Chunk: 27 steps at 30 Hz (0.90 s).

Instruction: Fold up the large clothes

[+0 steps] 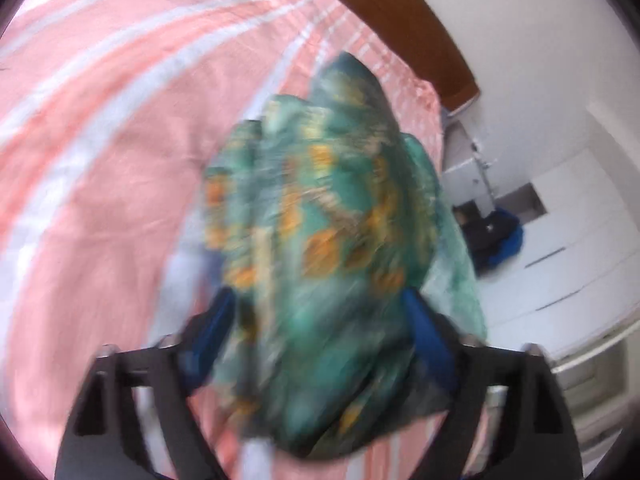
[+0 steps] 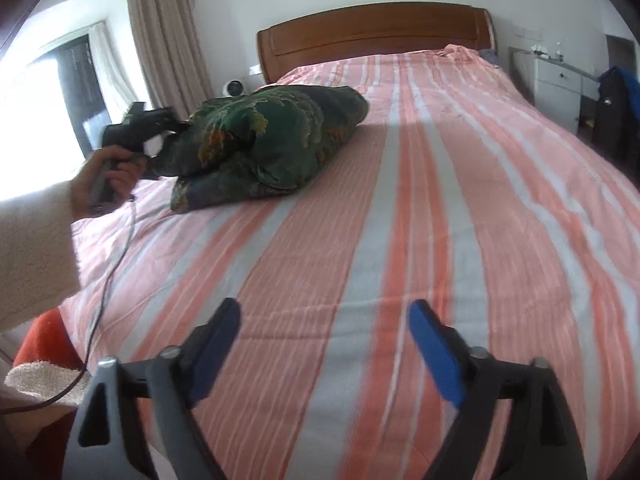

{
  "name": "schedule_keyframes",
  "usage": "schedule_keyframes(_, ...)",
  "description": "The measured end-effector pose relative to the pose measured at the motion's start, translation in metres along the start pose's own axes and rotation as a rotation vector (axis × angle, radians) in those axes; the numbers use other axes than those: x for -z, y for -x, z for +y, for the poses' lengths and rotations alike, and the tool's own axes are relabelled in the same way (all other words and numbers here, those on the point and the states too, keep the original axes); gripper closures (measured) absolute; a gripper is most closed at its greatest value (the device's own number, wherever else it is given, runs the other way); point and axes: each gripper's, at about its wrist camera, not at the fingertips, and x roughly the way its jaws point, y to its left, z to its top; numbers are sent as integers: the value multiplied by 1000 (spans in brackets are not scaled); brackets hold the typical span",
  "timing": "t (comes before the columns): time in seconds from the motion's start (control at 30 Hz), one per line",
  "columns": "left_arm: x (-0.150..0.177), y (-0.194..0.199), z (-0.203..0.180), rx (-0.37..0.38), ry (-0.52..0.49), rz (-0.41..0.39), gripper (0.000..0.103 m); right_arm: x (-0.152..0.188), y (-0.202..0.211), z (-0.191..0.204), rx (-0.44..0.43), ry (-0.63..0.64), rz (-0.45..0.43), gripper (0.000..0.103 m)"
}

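The folded green garment (image 2: 272, 140) sits as a thick bundle on the striped bed (image 2: 400, 200), close to the bed's left edge and about midway between foot and wooden headboard (image 2: 372, 36) in the right wrist view. The left tongs (image 1: 320, 308) are right at it: in their own blurred view the patterned cloth bulges between the two blue pads, which stand wide apart, so the cloth looks to lie loose between them, not pinched. The person's hand (image 2: 108, 176) works the handle from the bed's left side, cable trailing down over the edge. The right tongs (image 2: 324, 316) hang over bare sheet near the foot of the bed, spread wide and holding nothing. It reads as the set-down step, the bundle being let go on its spot. To do this well, the left tongs should draw straight back along their own line, pads kept wide, so no fold snags and drags open. Judging by the slumped lower layer at the bundle's near end, a light press from above would square it up. The right tongs are best kept well clear of the stack.
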Motion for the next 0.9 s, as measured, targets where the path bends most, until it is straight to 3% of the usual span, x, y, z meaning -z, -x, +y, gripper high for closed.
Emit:
schedule_keyframes(0.23, 30, 67, 36, -58, -45, 5, 7, 24, 15, 3, 38, -40, 29, 12)
schedule_keyframes(0.33, 37, 95, 44, 55, -6, -14, 7, 29, 14, 10, 36, -39, 46, 12)
schedule_keyframes(0.47, 13, 103, 3, 248, -1, -50, 7, 24, 10, 27, 11, -20, 55, 12)
schedule_keyframes(0.57, -14, 87, -29, 277, -76, -44, 5, 15, 11, 45, -23, 5, 39, 12)
schedule_keyframes(0.67, -27, 48, -50, 180, -193, 36, 4, 7, 10, 57, -49, 29, 29, 12)
schedule_keyframes(0.73, -22, 10, -41, 31, -222, 111, 4, 0, 7, 60, -71, 29, 31, 12)
schedule_keyframes(0.8, -13, -31, -14, -105, -184, 220, 0, -10, 2, 56, -93, 14, 39, 12)
schedule_keyframes(0.83, -8, -45, 0, -108, -153, 261, 0, -18, -1, 51, -109, -3, 42, 12)
schedule_keyframes(0.9, -4, -55, 11, -84, -126, 264, 0, -40, -9, 37, -135, -43, 38, 12)
